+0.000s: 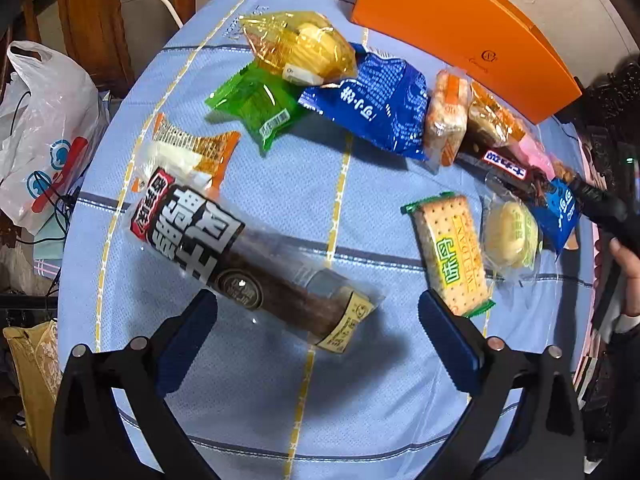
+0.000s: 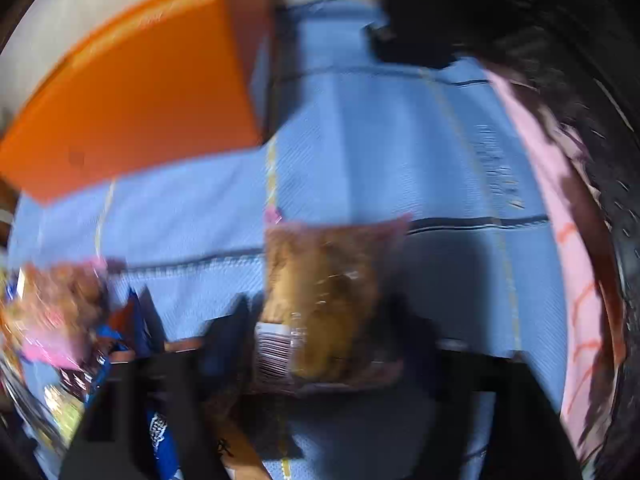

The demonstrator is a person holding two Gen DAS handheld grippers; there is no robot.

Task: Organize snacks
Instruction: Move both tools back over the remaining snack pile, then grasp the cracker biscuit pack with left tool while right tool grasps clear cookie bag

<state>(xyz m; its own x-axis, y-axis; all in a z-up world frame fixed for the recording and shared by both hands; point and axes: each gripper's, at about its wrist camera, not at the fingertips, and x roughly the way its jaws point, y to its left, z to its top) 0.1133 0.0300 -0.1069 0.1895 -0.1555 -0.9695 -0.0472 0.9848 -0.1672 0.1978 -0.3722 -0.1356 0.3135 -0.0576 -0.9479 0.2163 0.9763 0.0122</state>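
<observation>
Glossy plastic snack wrappers [image 1: 256, 256], woven blue tablecloth [image 1: 280, 184], matt orange box [image 1: 460, 24]

Cracker packet [image 1: 451, 254], green-edged: "WEIDAN" in Latin letters beside 2 large green Chinese characters, 味丹, seen sideways.
Long dark roll packet [image 1: 256, 264]: big white Chinese characters on black, seen upside down, not read with certainty; red badge at one end and round seal at mid-length, both too small to read.
Blue packet [image 1: 376, 104]: white Chinese characters, inverted, not legible with certainty.
Dark chocolate-bar wrapper [image 1: 505, 160]: white block letters, inverted, unreadable.
Orange box [image 1: 472, 28]: small round logo, wording too fine to read.
Green packet [image 1: 260, 108]: barcode label, digits unreadable.
Right wrist view: blurred, nothing legible.
</observation>
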